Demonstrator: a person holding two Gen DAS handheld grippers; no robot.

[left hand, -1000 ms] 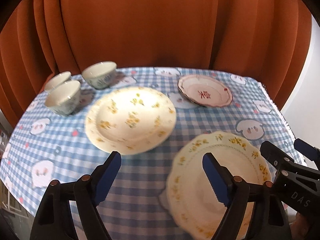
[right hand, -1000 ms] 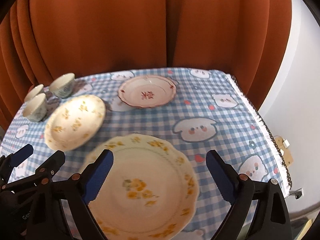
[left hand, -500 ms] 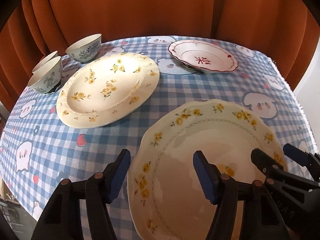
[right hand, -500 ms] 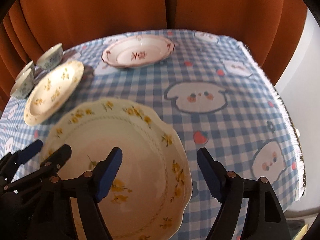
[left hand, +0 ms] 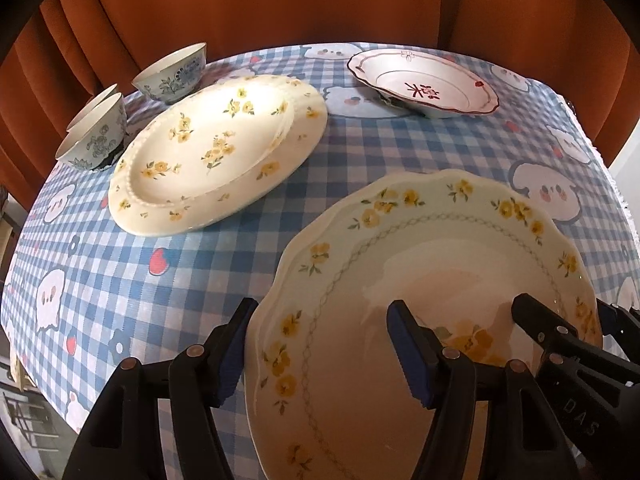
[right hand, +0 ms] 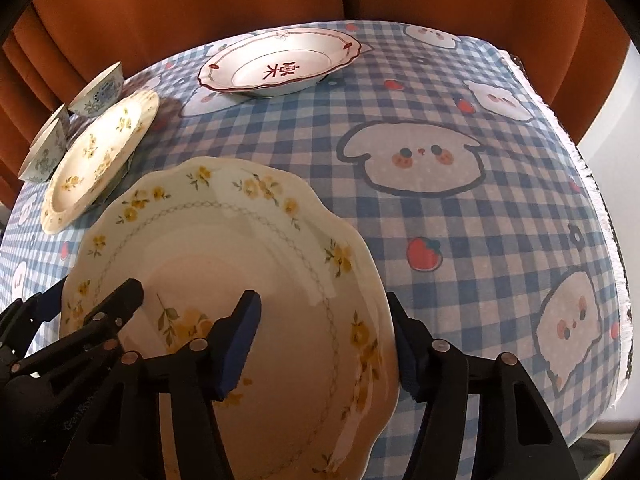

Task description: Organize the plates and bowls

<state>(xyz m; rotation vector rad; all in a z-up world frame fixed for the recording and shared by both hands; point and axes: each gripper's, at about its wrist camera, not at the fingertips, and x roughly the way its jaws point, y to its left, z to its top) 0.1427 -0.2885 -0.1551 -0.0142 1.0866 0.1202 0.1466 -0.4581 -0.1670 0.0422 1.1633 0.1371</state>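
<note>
Both the left gripper and right gripper straddle opposite rims of the scalloped plate, fingers wide, unclamped; close evenly, lift level toward the round floral plate

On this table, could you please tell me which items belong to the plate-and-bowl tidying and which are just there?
Part of the job:
- scalloped plate, straddled at its edges by the open left claw and right claw
- round plate
- red-trimmed plate
- three bowls

Just there:
- tablecloth
- orange curtain
</note>
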